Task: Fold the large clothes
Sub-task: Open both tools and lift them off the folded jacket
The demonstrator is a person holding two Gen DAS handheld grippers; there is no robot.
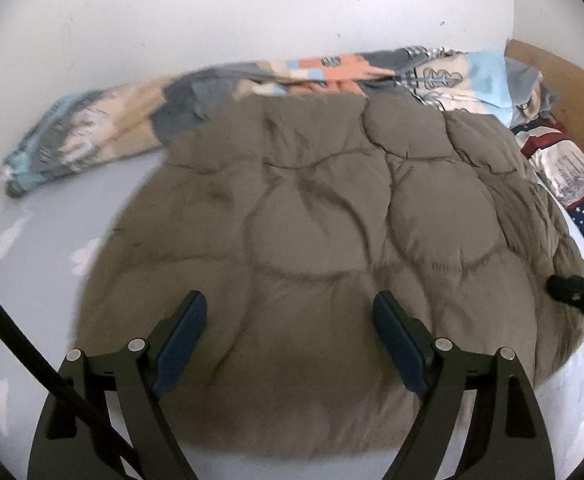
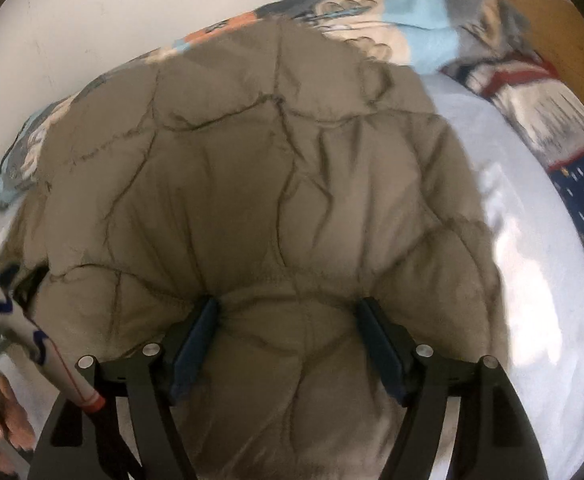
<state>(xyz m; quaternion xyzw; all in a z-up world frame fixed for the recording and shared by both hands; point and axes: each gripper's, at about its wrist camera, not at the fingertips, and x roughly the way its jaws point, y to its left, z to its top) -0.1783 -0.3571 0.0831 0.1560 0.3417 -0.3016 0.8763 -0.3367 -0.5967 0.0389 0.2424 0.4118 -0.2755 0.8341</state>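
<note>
Left wrist view: my left gripper [image 1: 290,300] hangs spread over the quilted brown jacket [image 1: 332,220] mid-frame; my right gripper [image 2: 286,308], spread too, presses into its padding.

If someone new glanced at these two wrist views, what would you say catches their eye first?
The big taupe quilted jacket dominates, spread over a pale blue bedsheet and filling the centre of both views. Behind it, along the white wall, lies a colourful patchwork blanket. Both the left gripper and the right gripper are open just above the jacket.
</note>
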